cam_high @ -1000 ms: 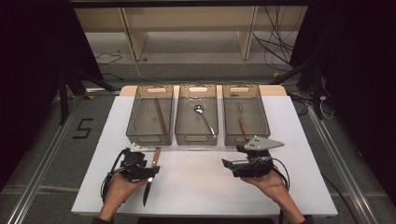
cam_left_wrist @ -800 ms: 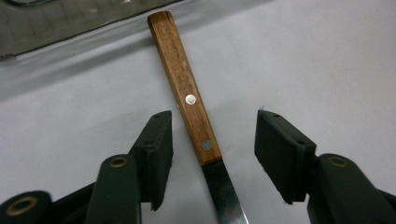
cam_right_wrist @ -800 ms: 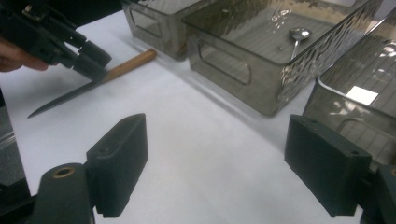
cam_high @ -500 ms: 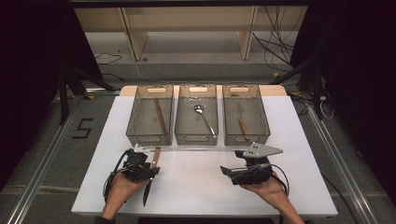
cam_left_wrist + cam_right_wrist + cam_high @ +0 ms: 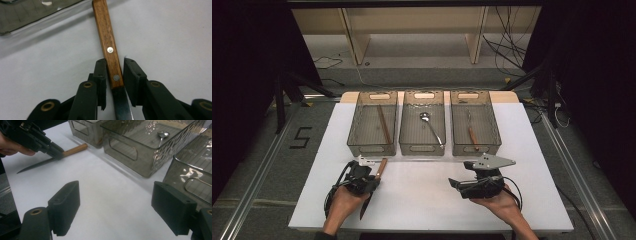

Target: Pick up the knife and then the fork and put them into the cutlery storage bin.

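Left gripper (image 5: 115, 68) jaws, just closing, straddle the knife (image 5: 108, 45) handle (one pad touching); right gripper (image 5: 120, 207) jaws apart.

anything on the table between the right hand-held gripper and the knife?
Nothing: in the right gripper view, bare white table runs from the right hand-held gripper to the knife, which sits between the left hand-held gripper jaws.

The high view looked forward and down over the whole bench (image 5: 522, 150). Both gripper views sat close and low, sharing the knife (image 5: 108, 42).
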A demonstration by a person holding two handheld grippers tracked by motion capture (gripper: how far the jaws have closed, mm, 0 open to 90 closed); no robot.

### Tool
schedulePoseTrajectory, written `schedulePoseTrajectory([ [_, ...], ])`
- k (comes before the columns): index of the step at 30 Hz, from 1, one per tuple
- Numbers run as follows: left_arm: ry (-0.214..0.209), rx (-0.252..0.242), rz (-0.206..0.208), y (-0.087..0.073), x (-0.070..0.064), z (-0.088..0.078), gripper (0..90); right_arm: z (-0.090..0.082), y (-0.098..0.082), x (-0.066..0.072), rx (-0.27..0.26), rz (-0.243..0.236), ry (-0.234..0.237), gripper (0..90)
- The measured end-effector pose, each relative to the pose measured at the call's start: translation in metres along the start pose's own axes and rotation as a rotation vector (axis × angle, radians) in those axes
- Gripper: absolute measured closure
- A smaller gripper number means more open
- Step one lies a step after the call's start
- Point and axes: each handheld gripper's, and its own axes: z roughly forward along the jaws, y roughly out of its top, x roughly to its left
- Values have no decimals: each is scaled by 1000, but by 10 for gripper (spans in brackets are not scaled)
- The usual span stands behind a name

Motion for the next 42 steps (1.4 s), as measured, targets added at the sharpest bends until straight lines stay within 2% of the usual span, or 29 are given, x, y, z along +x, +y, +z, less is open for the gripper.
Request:
schedulePoseTrajectory([
  [3,5,-1,20,0,-1,0,759,0,0,0,0,0,-1,238],
  [8,7,-11,29,-1,-2,0,766,-1,0,0,-5,-3,-3,242],
  [18,-19,-31,42,-1,-3,-5,768,-2,0,0,-8,-4,-2,245],
  [28,-140,-76,50,3,-11,-16,769,-2,0,1,-13,-11,5,245],
  [32,-171,-89,54,5,-16,-19,769,-2,0,2,-12,-12,9,245],
  [42,-269,-84,56,6,-24,-20,769,-1,1,5,-13,-17,21,245],
])
